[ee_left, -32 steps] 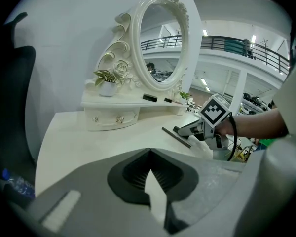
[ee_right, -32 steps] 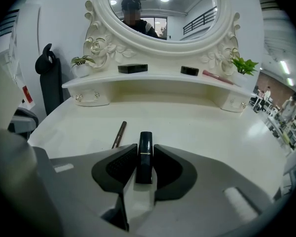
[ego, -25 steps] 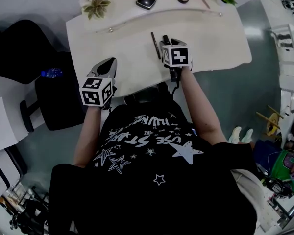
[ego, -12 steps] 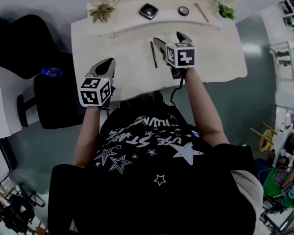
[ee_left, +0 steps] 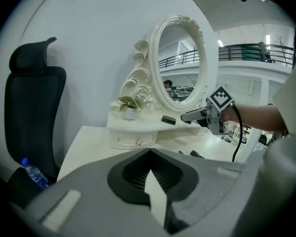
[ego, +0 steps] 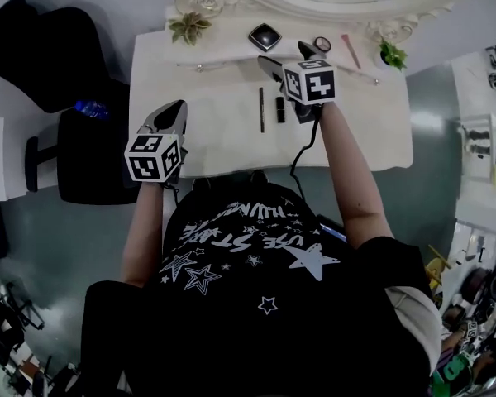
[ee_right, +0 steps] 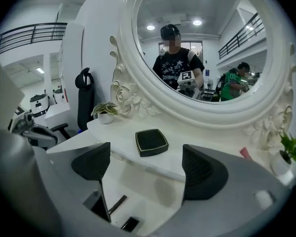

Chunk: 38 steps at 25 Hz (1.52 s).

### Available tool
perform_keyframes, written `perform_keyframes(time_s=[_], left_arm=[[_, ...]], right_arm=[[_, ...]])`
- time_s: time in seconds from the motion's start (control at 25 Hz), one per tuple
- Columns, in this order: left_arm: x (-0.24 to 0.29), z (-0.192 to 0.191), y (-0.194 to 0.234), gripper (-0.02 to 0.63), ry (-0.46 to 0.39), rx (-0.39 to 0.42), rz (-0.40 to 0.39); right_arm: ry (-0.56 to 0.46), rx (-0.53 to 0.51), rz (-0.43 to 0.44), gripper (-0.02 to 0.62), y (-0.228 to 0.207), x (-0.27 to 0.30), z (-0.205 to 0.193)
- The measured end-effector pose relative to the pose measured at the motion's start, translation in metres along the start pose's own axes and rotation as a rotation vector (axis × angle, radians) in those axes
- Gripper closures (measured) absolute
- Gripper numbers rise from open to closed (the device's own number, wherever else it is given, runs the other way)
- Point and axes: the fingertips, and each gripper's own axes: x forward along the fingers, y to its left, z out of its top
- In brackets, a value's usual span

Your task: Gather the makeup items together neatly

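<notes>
My right gripper (ego: pixel 286 55) (ee_right: pixel 147 168) hangs open above the desk (ego: pixel 207 131), in front of the raised shelf (ee_right: pixel 123 137). Its jaws have just been opening and nothing is between them. A black square compact (ego: pixel 265 36) (ee_right: pixel 151 142) lies on the shelf beyond them. On the desktop below, a dark pencil (ego: pixel 261 108) (ee_right: pixel 117 204) and a black tube (ego: pixel 280 108) (ee_right: pixel 129 224) lie side by side. A round compact (ego: pixel 322 45) and a pink stick (ego: pixel 350 50) (ee_right: pixel 245 153) rest on the shelf to the right. My left gripper (ego: pixel 169 116) (ee_left: pixel 149 152) is shut and empty over the desk's left front.
An ornate oval mirror (ee_right: pixel 197 48) (ee_left: pixel 180 63) stands behind the shelf, with small potted plants (ego: pixel 189 28) (ego: pixel 391 55) at both ends. A black office chair (ego: pixel 83 155) (ee_left: pixel 32 98) with a blue-capped bottle (ego: pixel 93 107) (ee_left: pixel 33 173) stands left of the desk.
The right gripper opened, let go of the black tube beside the pencil, then rose and moved back toward the shelf. The left gripper lifted slightly.
</notes>
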Motion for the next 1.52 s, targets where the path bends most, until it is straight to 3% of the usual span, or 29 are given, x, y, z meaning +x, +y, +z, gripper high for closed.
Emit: perform_keyframes(time_s=[0.32, 0.64, 1.08, 1.52], left_arm=[[-0.005, 0.001, 0.006, 0.604, -0.02, -0.049, 0.079], [-0.008, -0.004, 0.009, 0.604, -0.013, -0.082, 0.135], [-0.007, -0.012, 0.013, 0.604, -0.014, -0.115, 0.185], [-0.007, -0.007, 0.016, 0.604, -0.027, -0.101, 0.162]], right_arm=[[0.078, -0.091, 0.102, 0.135, -0.001, 0.039, 0.014], [0.167, -0.173, 0.134, 0.181, -0.01, 0.068, 0.01], [0.23, -0.161, 0.221, 0.233, -0.005, 0.082, 0.008], [0.192, -0.101, 0.176, 0.235, -0.005, 0.067, 0.015]])
